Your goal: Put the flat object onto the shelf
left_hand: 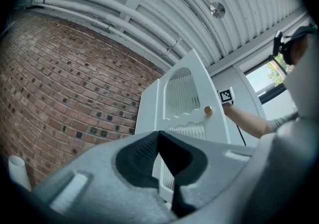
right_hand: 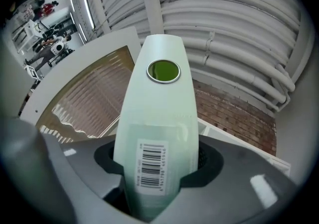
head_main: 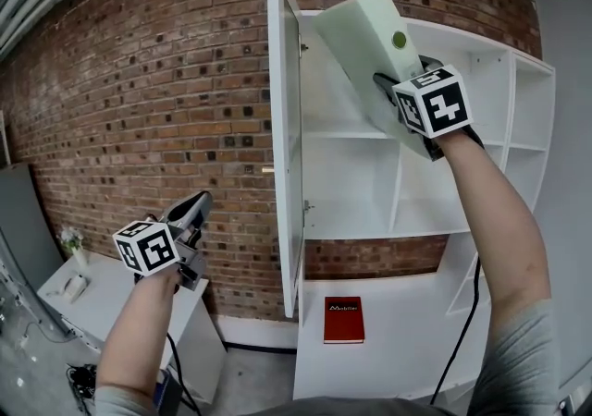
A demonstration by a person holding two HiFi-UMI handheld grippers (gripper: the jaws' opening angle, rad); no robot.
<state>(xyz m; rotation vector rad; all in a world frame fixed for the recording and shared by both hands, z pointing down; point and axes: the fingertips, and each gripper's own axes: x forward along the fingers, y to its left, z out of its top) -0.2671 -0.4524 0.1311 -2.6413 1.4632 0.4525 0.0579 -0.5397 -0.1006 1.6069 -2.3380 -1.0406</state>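
Head view: right tool (head_main: 396, 98) gripping tilted flat object (head_main: 363, 40); left tool (head_main: 190, 218) pinched together, empty. Object risking clipping shelf (head_main: 344, 135) edge, slipping.

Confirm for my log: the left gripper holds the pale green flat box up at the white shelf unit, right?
No: the right gripper holds the pale green flat box up at the white shelf unit; the right gripper view shows it.
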